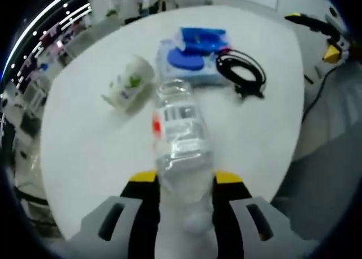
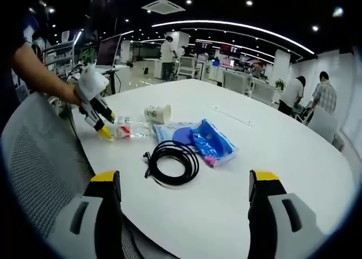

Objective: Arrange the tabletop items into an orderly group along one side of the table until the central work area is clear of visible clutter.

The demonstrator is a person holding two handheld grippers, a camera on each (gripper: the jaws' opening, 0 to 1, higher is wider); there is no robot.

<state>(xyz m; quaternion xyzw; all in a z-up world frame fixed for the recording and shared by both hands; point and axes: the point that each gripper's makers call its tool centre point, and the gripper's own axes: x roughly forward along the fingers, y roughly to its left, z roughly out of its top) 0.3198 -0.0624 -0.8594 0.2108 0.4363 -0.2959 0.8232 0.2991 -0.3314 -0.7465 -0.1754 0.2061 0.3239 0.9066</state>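
Left gripper (image 1: 185, 182) pinches a clear plastic bottle (image 1: 180, 134) lying on the white table (image 1: 85, 151). Ahead lie a paper cup (image 1: 129, 85), blue wipes pack (image 1: 189, 61) and coiled black cable (image 1: 242, 71). Right gripper (image 2: 184, 182) hangs spread wide, holding nothing, near the table edge beside a grey chair (image 2: 34, 157).

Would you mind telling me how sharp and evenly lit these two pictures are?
Left gripper view: soft throughout, the clear bottle between the fingers smeared, the white table washed out. Right gripper view: crisper, ceiling light strips bowed by the fisheye, black cable well defined.
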